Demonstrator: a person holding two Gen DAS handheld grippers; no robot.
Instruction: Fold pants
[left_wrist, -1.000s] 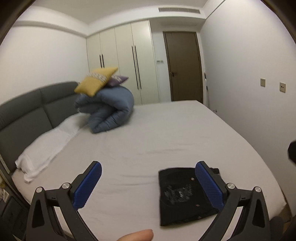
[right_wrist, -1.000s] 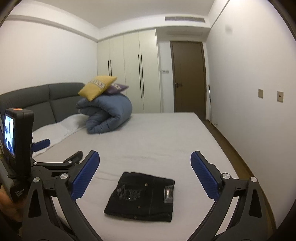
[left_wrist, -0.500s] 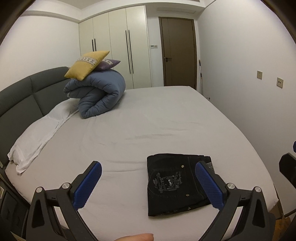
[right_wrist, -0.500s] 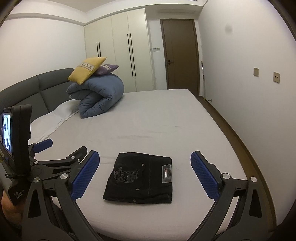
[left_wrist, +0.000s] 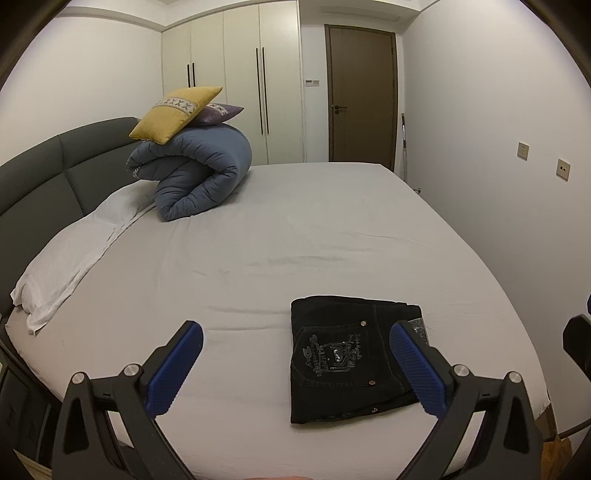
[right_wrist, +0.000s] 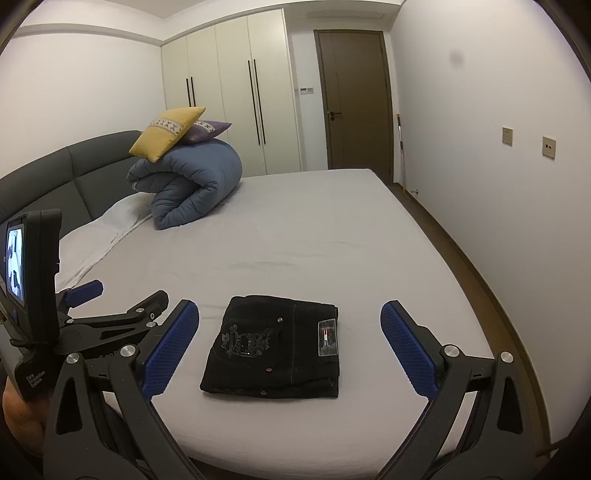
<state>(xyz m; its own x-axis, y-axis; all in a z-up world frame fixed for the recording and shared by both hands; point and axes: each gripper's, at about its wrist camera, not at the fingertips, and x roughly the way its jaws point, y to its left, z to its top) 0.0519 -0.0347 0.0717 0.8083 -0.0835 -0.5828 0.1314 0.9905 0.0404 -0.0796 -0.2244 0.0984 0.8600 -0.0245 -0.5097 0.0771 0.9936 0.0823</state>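
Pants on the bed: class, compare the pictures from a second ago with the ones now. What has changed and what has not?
Both grippers have drawn back and risen: the folded black pants now show whole and farther off, with more of the bed in view. The left gripper and right gripper remain open, holding nothing. The pants, the rolled blue duvet and the yellow cushion have not moved.

bare sheet (right_wrist: 314, 236) around pants (right_wrist: 273, 354), duvet (right_wrist: 192, 184) distant

Grey-sheeted bed (left_wrist: 295, 229): folded black pants (left_wrist: 351, 358) lying flat near the front edge; rolled blue duvet (left_wrist: 195, 173) and white pillow (left_wrist: 74, 254) resting well apart, by the headboard.
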